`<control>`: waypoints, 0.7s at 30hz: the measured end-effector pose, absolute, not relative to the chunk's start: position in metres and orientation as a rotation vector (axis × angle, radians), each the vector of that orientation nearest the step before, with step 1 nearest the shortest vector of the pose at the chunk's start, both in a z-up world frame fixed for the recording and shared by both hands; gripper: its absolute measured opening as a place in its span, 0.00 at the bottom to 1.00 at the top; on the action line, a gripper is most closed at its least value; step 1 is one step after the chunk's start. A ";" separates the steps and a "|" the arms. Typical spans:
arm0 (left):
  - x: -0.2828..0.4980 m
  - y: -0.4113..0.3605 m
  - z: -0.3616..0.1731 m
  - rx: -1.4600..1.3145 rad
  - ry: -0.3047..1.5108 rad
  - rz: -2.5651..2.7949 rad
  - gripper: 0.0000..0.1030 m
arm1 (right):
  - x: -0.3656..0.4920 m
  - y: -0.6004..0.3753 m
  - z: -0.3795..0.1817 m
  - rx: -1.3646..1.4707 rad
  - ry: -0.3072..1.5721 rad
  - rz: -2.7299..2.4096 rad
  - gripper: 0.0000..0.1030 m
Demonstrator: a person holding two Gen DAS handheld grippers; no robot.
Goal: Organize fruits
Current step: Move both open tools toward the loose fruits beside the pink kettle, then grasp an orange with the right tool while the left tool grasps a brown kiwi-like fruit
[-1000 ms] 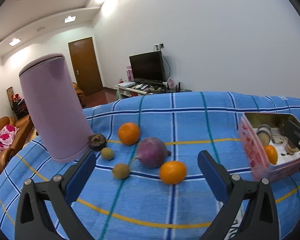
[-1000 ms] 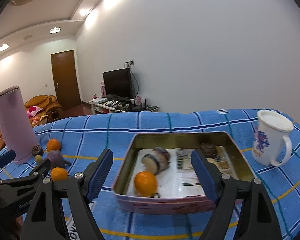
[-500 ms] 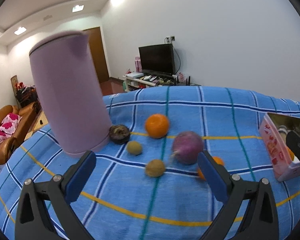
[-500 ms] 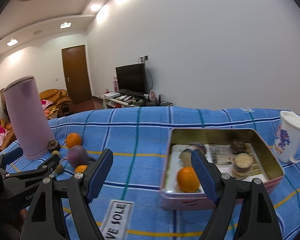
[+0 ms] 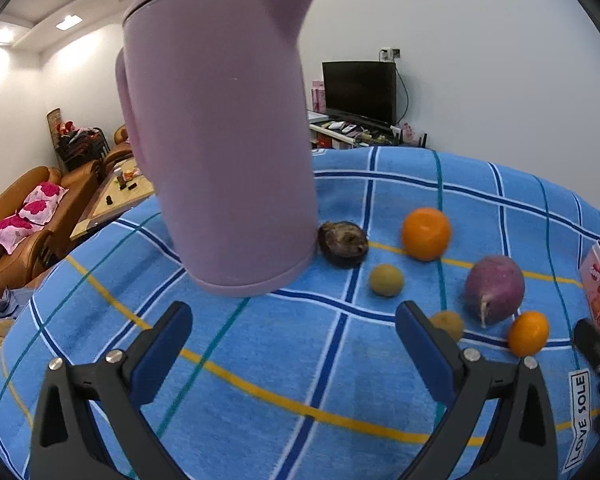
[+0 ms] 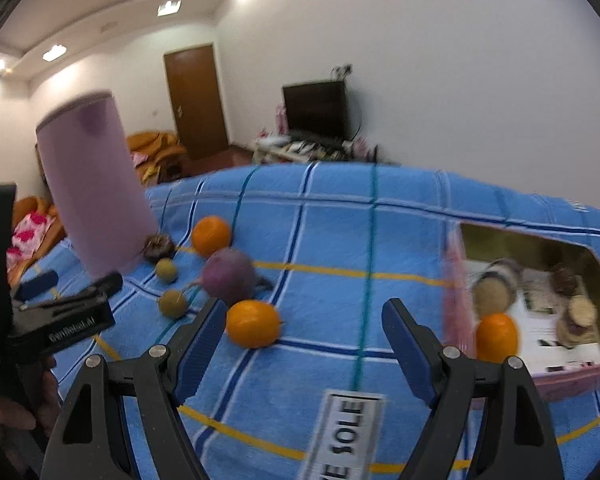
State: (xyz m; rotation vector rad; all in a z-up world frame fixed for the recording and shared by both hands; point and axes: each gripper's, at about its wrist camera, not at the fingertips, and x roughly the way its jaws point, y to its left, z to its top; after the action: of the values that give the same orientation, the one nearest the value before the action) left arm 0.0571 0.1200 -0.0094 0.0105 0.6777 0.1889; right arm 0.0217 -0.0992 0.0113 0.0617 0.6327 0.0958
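Right now my right gripper (image 6: 300,344) is spread wide and empty low in the frame, with the nearest orange (image 6: 253,323) just beside its left finger, and my left gripper (image 5: 292,344) is equally open before the purple kettle (image 5: 220,136). If I close carelessly, the orange could roll into the purple bulb (image 6: 229,278) rather than reach the tin (image 6: 540,320) at right.
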 end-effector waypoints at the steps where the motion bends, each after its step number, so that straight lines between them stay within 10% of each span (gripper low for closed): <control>1: 0.057 0.121 -0.009 0.013 0.680 0.185 1.00 | 0.028 -0.095 0.008 0.059 0.661 0.113 0.79; 15: 0.063 0.144 -0.007 -0.040 0.686 0.147 0.96 | 0.083 -0.059 -0.026 0.028 0.899 0.189 0.44; 21: 0.060 0.115 -0.004 0.019 0.670 -0.016 0.87 | 0.074 -0.061 -0.023 0.020 0.889 0.200 0.44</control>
State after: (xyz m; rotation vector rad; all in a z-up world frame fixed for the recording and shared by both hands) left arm 0.0602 0.1149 -0.0041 0.0193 0.6705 -0.0164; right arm 0.0741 -0.0612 -0.0234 0.0202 0.8888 0.1998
